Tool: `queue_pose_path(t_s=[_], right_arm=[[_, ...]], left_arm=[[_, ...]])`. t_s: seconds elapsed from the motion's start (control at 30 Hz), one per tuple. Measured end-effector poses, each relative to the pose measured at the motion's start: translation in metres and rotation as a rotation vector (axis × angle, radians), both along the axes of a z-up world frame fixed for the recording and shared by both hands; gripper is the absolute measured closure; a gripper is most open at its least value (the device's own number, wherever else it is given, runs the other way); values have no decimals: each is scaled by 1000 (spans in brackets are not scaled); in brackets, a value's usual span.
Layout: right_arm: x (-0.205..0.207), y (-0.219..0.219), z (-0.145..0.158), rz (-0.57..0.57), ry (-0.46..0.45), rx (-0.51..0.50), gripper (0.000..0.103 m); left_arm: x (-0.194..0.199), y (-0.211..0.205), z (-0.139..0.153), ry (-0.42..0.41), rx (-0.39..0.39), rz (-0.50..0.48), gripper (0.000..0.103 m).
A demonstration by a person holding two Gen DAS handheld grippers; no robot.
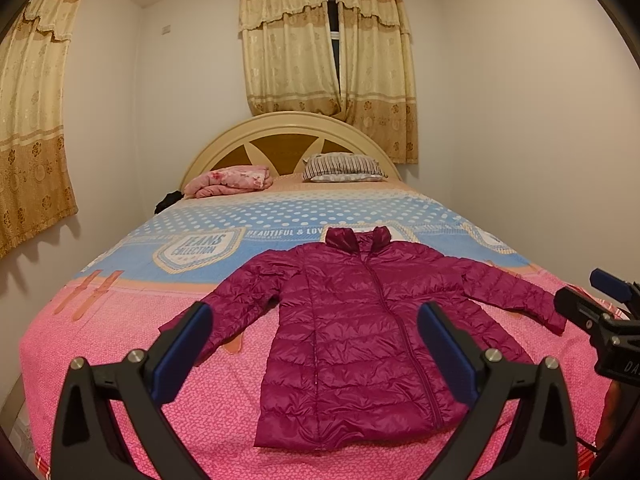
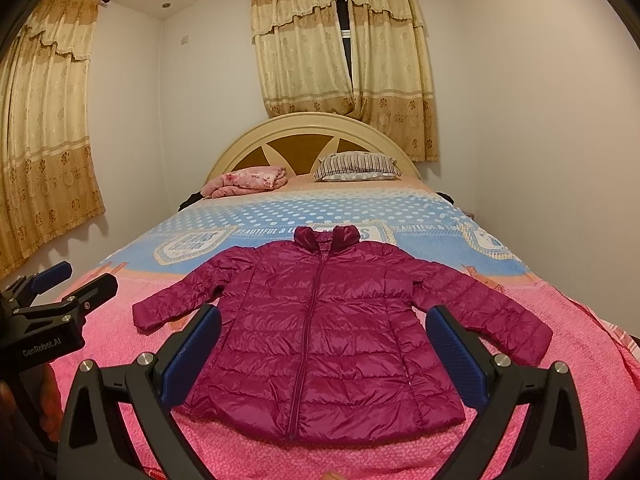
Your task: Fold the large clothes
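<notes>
Item under inspection: a magenta quilted jacket (image 1: 360,332) lying flat on the bed (image 1: 120,344), front side up, zip closed, collar toward the headboard (image 1: 288,136). It occupies the centre and lower half of both frames. Both sleeves are spread outward and down, resting on the pink part of the bedspread; the collar reaches the blue dotted band. No fold is present in the garment.

Left gripper (image 1: 316,344): held above the near edge of the bed, jaws spread wide, blue pads facing each other on either side of the jacket body as seen in its own view. It grips nothing. It also shows at the left edge of the right wrist view (image 2: 60,284).

Right gripper (image 2: 324,344): likewise above the near edge, jaws spread wide, holding nothing. Its tips appear at the right edge of the left wrist view (image 1: 596,296).

Surroundings: a folded pink blanket (image 1: 232,180) and a striped pillow (image 1: 344,168) lie at the head of the bed, well apart from the jacket. Yellow curtains (image 1: 324,44) hang behind the headboard.
</notes>
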State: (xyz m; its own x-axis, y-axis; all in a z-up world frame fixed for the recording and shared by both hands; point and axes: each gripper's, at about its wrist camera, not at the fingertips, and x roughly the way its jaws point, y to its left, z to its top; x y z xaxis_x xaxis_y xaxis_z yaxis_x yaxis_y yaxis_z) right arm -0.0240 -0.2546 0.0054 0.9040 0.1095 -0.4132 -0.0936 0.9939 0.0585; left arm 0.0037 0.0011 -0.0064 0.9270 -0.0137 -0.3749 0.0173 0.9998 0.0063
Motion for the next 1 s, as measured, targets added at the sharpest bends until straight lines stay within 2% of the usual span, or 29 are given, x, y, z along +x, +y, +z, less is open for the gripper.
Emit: queue_pose_path(t_s=[1.0], right_arm=[[1,2,-4,9,11,2,1]], left_arm=[[-1,4,3,-2,3,1,0]])
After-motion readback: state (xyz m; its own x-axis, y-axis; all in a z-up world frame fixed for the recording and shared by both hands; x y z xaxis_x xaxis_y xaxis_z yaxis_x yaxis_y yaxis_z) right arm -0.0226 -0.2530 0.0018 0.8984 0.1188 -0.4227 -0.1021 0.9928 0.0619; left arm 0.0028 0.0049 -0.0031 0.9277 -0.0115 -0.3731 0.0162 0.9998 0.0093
